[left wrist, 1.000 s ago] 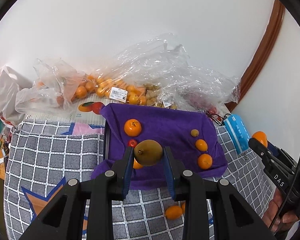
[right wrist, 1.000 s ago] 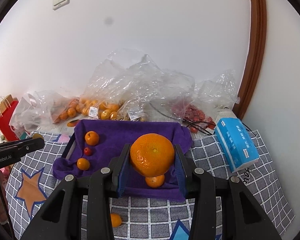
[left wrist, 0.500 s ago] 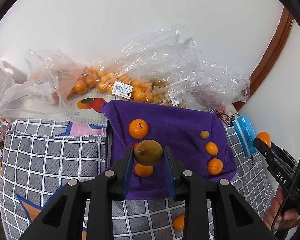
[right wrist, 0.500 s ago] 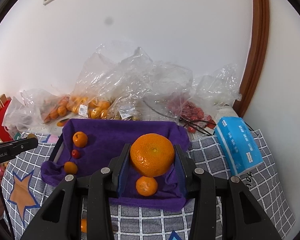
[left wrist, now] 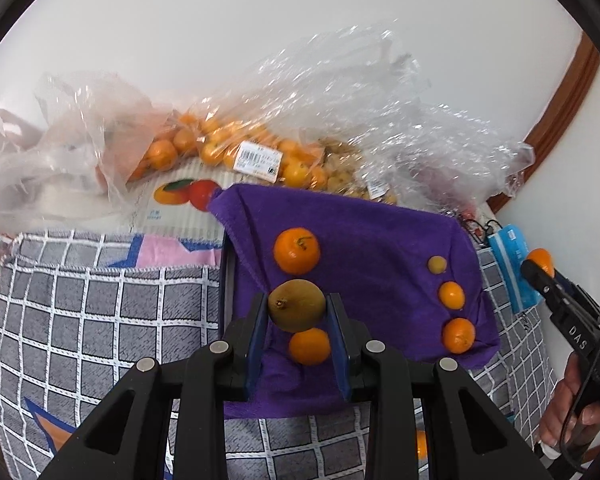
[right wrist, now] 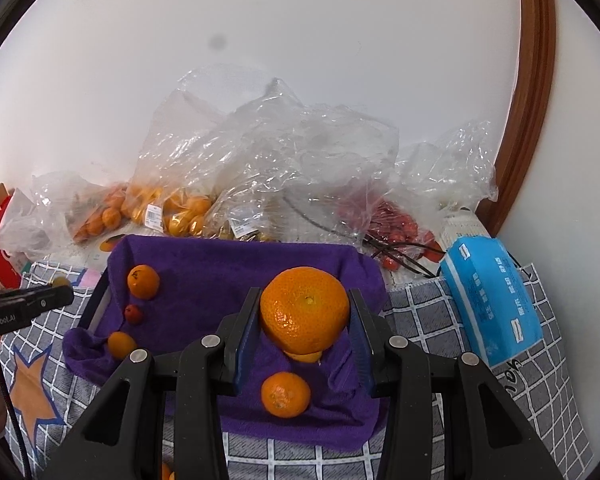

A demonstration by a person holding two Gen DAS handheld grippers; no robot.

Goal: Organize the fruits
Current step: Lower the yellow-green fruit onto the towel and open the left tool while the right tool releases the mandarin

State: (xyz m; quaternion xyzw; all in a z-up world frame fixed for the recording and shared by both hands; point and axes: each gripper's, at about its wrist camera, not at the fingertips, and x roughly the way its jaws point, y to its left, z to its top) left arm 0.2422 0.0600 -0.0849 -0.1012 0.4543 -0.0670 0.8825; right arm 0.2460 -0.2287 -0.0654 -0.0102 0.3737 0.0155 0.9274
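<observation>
The left gripper (left wrist: 297,312) holds a greenish-brown fruit (left wrist: 297,305) clamped between its narrow-set blue pads, above the near left part of a purple towel (left wrist: 372,240) that lines a dark tray. Under it on the towel lies a small orange (left wrist: 309,346), and farther back a stemmed tangerine (left wrist: 296,250). Along the towel's right side sit three more pieces in a row: a small yellowish fruit (left wrist: 437,264), then two small oranges (left wrist: 451,295).

The right gripper (right wrist: 305,312) grips a large orange (right wrist: 304,309), its jaws set wider around it, over the near right part of the same towel. Directly below the held orange a second orange peeks out (only its lower edge shows), and nearer the camera rests another small one (right wrist: 285,395). A tiny red fruit (right wrist: 133,313) lies at the towel's left, possibly a cherry tomato; it is too small to tell.

Clear plastic bags (right wrist: 268,152) of oranges and red fruit pile up behind the tray against the wall. A blue tissue pack (right wrist: 492,296) lies to the right on the grey checked cloth (left wrist: 100,312).
</observation>
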